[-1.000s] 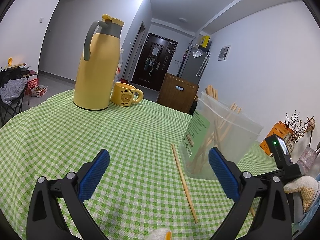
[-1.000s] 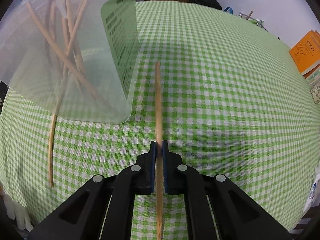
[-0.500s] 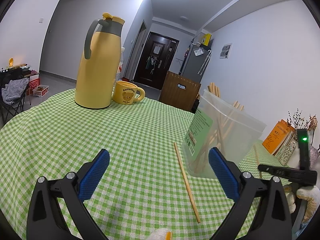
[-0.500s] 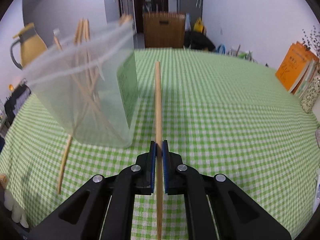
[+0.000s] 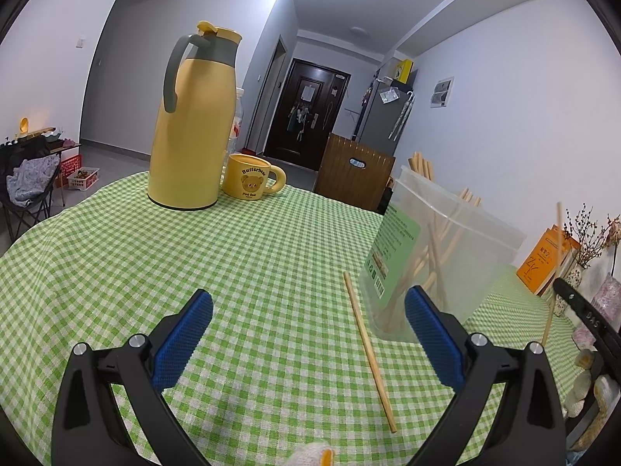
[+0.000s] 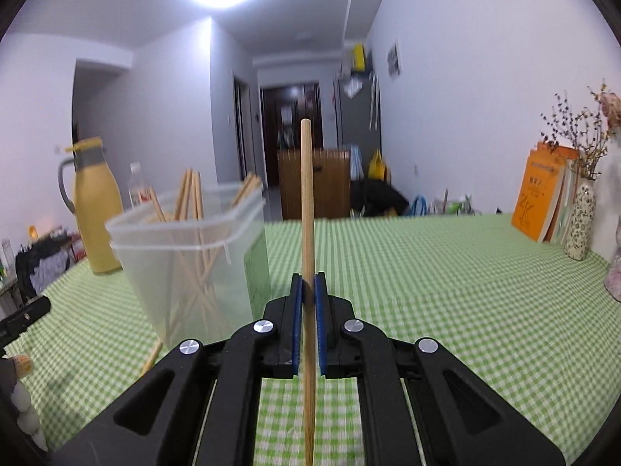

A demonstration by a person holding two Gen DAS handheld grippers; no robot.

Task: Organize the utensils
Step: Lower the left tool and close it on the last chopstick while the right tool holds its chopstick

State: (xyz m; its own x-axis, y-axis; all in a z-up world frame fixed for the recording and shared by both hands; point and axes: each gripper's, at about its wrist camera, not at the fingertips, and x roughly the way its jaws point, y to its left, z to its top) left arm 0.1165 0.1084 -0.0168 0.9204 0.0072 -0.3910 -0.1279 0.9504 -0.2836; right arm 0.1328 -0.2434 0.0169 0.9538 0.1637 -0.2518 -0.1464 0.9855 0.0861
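Above the green checked tablecloth [image 6: 427, 272], the right gripper [image 6: 309, 291] clamps a chopstick [image 6: 306, 202] upright beside the clear container [image 6: 186, 256] of chopsticks, while the left gripper [image 5: 308, 334] hangs spread wide near a loose chopstick [image 5: 368, 349].

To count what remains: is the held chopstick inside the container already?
Outside: right gripper holds the chopstick beside the container.

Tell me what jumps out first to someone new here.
The chopstick pinched upright in the right tool, beside the clear plastic container of chopsticks. Next, the tall yellow thermos jug at the table's far side, and one loose chopstick on the green checked tablecloth.
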